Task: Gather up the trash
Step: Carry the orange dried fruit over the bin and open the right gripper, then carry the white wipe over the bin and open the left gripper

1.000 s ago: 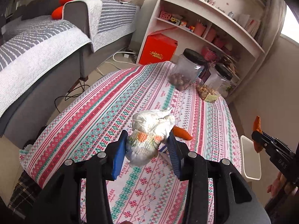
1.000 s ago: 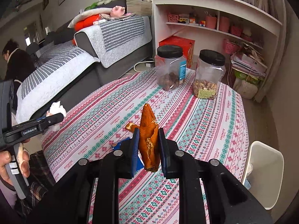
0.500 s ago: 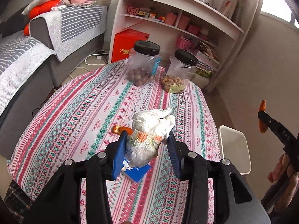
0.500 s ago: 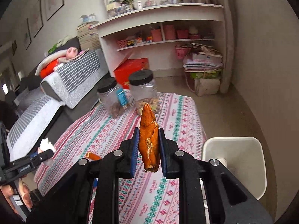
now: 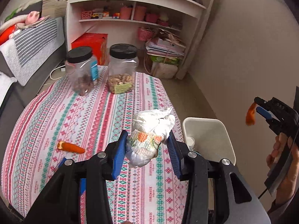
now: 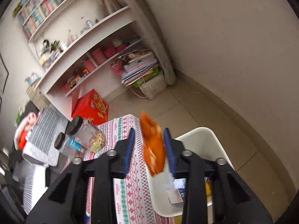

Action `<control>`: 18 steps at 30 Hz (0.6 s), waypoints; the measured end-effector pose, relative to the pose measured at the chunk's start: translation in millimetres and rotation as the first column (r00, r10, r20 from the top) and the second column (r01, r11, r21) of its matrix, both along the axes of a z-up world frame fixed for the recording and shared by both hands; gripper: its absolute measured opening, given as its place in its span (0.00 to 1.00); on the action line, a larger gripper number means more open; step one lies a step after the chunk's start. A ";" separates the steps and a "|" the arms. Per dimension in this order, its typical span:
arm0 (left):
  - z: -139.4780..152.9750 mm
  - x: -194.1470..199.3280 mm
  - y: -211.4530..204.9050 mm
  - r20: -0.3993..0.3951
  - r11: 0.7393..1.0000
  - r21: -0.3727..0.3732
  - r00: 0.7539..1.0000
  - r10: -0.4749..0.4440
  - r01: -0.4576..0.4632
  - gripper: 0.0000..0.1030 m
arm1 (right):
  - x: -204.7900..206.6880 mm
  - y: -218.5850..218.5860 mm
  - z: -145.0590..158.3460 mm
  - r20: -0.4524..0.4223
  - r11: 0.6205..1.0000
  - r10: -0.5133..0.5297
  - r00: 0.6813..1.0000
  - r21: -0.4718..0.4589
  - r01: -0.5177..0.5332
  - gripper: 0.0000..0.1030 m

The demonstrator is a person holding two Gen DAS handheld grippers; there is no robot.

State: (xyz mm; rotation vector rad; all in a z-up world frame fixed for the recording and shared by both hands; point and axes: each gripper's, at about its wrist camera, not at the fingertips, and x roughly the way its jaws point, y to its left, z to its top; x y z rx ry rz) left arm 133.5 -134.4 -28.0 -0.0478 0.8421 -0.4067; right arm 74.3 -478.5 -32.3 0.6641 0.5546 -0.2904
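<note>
The left gripper is clamped on a wadded-up diaper, white with an orange and green printed band, held up above the patterned tablecloth. Both blue pads press into its sides.

The right gripper has its fingers spread wide, and an orange peel sits in the gap between them, blurry and not pinched by either pad. It hangs over the edge of the white trash bin, which stands on the floor right beside the table. In the left wrist view the same peel dangles at the tip of the right gripper, above and to the side of the bin.

A piece of carrot lies on the tablecloth near the left gripper, with a blue wrapper peeking out just beside it. Two black-lidded jars sit at the far end of the table: the nut jar and another jar with darker contents. There's some paper scrap already inside the bin.
</note>
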 end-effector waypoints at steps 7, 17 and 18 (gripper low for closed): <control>-3.7 1.9 -77.6 -0.028 0.994 0.007 0.993 -0.112 0.112 0.41 | -31.9 -32.7 0.6 0.053 0.990 -0.118 0.992 0.085 0.113 0.69; -5.3 -8.9 -182.8 -0.051 0.962 0.030 0.961 -0.271 0.273 0.46 | -73.5 -65.3 11.8 0.074 0.965 -0.260 0.963 0.030 0.259 0.79; -7.6 -8.1 -189.4 -0.061 0.963 0.032 0.962 -0.266 0.268 0.49 | -74.3 -67.6 11.7 0.072 0.964 -0.265 0.962 0.030 0.264 0.80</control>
